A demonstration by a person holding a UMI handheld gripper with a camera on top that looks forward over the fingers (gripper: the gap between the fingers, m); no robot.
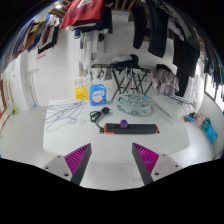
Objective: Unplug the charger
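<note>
The gripper (112,160) has its two fingers spread wide apart, each one with a purple pad (78,158) on the inner face, and nothing stands between them. Just beyond the fingertips, on the white table (40,135), lies one long black power strip (134,127). One small purple charger (123,122) sits on top of it, near its left end, a little ahead of the gap between the fingers. One black cable (98,115) makes a loop to the left of the strip.

Further ahead and to the left of the left finger lies a small heap of white wire hangers (62,116); I cannot count them surely. Behind the cable stands one blue bag (97,94), with something yellow (80,92) just beside it. Beyond the strip is one round clear dish (133,103). Far off past the right finger lies one pale blue thing (208,129) at the table's edge. Dark clothes (160,35) hang above, behind the table.
</note>
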